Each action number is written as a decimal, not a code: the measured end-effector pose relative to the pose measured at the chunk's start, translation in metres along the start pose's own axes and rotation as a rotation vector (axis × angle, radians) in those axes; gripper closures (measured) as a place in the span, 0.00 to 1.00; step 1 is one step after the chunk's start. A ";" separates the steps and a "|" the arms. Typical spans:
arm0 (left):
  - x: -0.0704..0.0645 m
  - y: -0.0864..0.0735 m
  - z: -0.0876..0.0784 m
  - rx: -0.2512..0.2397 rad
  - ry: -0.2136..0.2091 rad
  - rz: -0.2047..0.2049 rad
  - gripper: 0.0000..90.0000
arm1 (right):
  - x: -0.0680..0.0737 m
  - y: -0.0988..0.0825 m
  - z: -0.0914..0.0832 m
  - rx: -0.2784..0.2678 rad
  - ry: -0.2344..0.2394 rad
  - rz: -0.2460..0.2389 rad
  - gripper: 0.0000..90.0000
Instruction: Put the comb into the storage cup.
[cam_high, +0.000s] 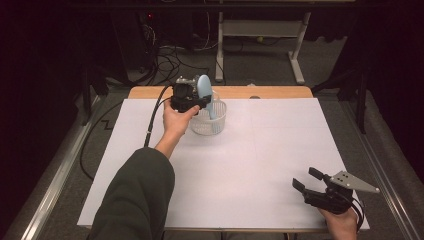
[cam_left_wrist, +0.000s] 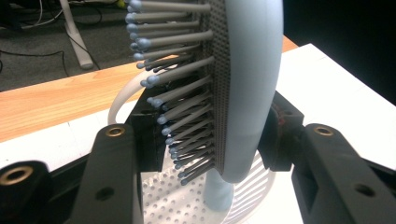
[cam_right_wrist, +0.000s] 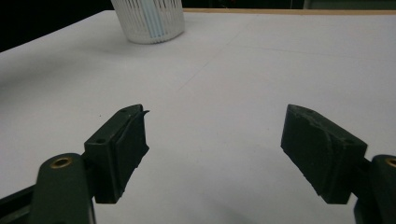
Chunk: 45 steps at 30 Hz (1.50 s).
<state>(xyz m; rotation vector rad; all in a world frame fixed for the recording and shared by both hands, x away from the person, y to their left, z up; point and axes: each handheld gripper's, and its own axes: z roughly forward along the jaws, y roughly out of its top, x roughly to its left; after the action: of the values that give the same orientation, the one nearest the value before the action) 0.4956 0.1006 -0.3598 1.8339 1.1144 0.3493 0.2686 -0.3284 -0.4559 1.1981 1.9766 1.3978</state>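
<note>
A light blue hairbrush (cam_high: 204, 87) stands upright with its handle down inside a small white perforated basket (cam_high: 206, 127) at the far middle-left of the table. My left gripper (cam_high: 201, 101) is shut on the brush's head. In the left gripper view one pad presses the bristles and the other the smooth back of the hairbrush (cam_left_wrist: 247, 93), above the basket (cam_left_wrist: 163, 200). At the table's front right corner my right gripper (cam_high: 304, 177) rests in a hand. It is open, and my right gripper (cam_right_wrist: 215, 144) has bare white surface between its fingers, with the basket (cam_right_wrist: 149, 21) far off.
A white sheet (cam_high: 250, 160) covers the table; a strip of bare wood (cam_high: 270, 92) shows along the far edge. Beyond it are the white legs of a desk frame (cam_high: 297, 55) and cables (cam_high: 165, 60) on the floor. Metal rails run along both sides of the table.
</note>
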 end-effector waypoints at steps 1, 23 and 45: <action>0.000 0.000 0.000 0.002 -0.001 0.003 0.57 | 0.000 0.000 0.000 0.000 0.000 -0.001 0.25; 0.006 0.000 -0.010 0.032 0.040 -0.001 0.48 | 0.000 0.000 -0.001 -0.008 -0.008 0.004 0.24; 0.017 -0.002 -0.016 0.048 0.076 0.002 0.34 | 0.000 0.000 0.000 -0.004 -0.005 -0.003 0.24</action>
<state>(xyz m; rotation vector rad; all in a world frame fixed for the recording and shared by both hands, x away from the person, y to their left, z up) 0.4932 0.1235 -0.3565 1.8773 1.1820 0.4000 0.2681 -0.3285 -0.4557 1.1953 1.9707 1.3948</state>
